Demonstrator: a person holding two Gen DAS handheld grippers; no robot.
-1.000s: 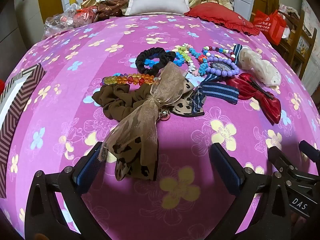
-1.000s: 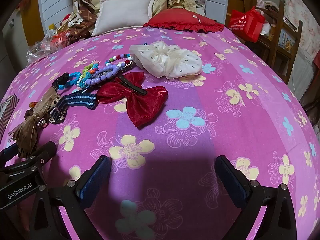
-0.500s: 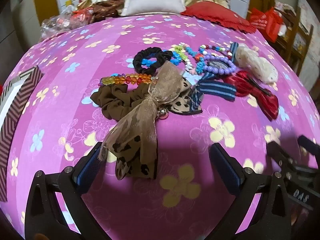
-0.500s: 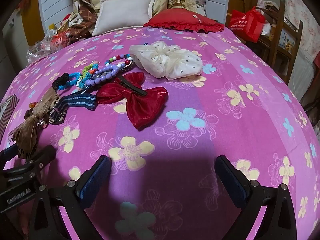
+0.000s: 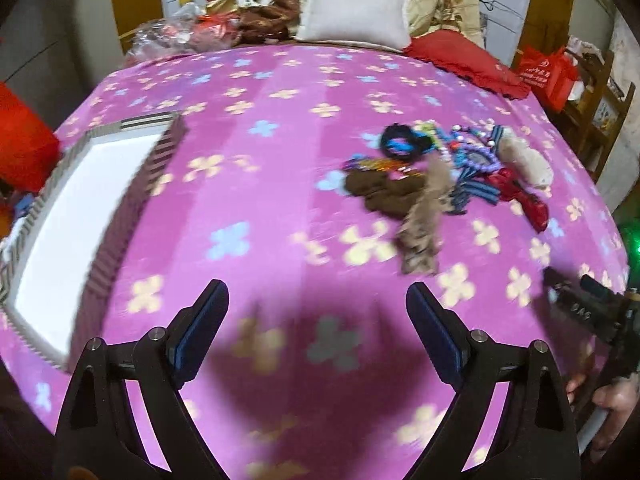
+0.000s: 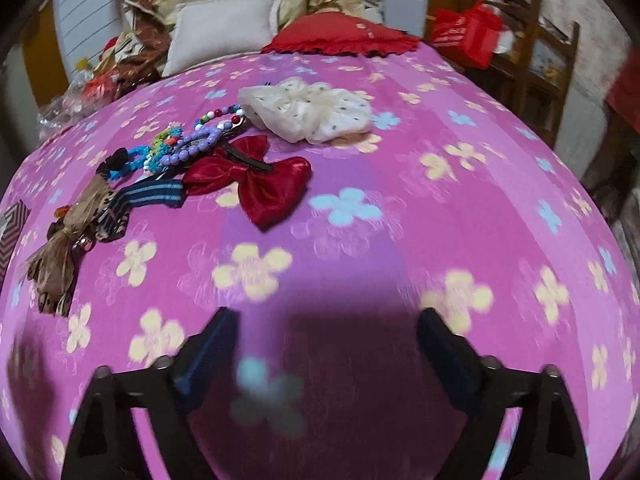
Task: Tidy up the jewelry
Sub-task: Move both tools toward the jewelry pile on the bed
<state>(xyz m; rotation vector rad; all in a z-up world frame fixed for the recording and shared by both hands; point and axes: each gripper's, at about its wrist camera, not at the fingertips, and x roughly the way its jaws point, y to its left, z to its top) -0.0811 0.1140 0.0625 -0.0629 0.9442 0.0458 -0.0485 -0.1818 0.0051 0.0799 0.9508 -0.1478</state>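
A pile of hair accessories [image 5: 440, 176] lies on the pink flowered bedspread [image 5: 280, 152]. In the right wrist view I make out a red bow [image 6: 260, 176], a white dotted scrunchie [image 6: 312, 112], a purple bead bracelet [image 6: 196, 148], a striped bow [image 6: 152, 196] and a brown leopard bow [image 6: 60, 256]. A zigzag-patterned box [image 5: 132, 208] with a white inside sits at the left. My left gripper [image 5: 316, 304] hovers between box and pile, its jaws closing on nothing. My right gripper [image 6: 328, 332] hangs short of the red bow, its jaws also closing with nothing between them.
Pillows [image 5: 352, 16] and a red cushion [image 6: 340, 36] lie at the head of the bed. A wooden shelf with a red bag [image 6: 468, 36] stands at the right. The other gripper [image 5: 588, 308] and a hand show at the left view's right edge.
The left gripper has swung back and to the left, so the pile now sits far right and the whole box shows. Both pairs of jaws have narrowed slightly. The right gripper barely moved.
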